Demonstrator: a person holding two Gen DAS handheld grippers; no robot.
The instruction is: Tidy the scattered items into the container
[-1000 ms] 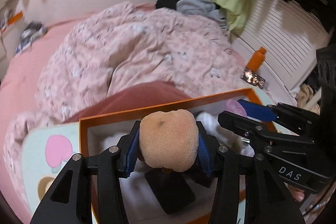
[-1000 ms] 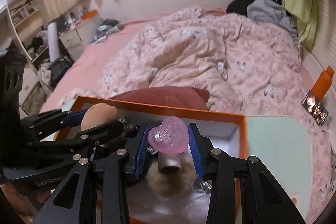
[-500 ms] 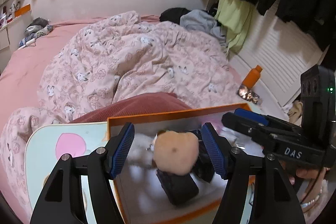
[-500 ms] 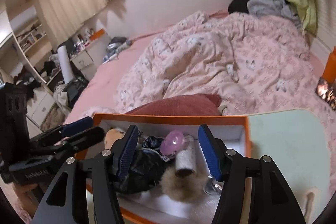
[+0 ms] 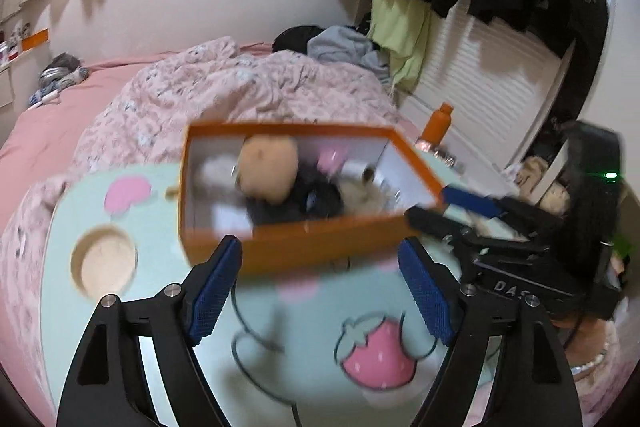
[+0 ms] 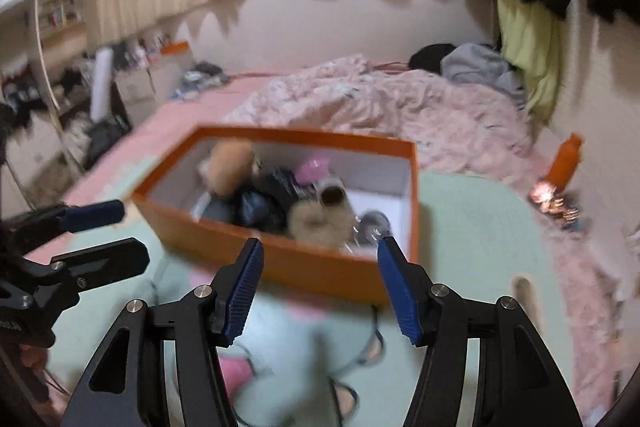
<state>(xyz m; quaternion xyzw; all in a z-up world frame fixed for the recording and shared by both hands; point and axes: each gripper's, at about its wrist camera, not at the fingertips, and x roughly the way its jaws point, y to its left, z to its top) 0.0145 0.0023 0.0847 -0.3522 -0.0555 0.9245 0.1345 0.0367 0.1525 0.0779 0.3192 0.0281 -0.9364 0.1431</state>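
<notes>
On my far left, in the left wrist view, I see the round cup recess cut into the pale green tabletop, which lies on the bed over a pink floral duvet. My left gripper hangs above that tabletop with its jaws apart; they have just been opening, and nothing sits between the blue pads, which frame the near wall of the orange box. The box stands on the tabletop ahead of both grippers. Inside it, toward its left end, lies the tan rolled sock, resting against a dark bundle. Next comes the pink heart-shaped piece, then a small tube with its open end facing me, a beige fluffy ball below it, and a shiny metal thing near the right wall; blur keeps me from telling more about that one. My right gripper is also above the tabletop, just short of the box's near wall, jaws parted and empty, having just opened as well. In that view I see my left gripper's fingers at the far left edge. Past the box to the right, an orange bottle stands on the bed edge by the wall, well apart from the box.
</notes>
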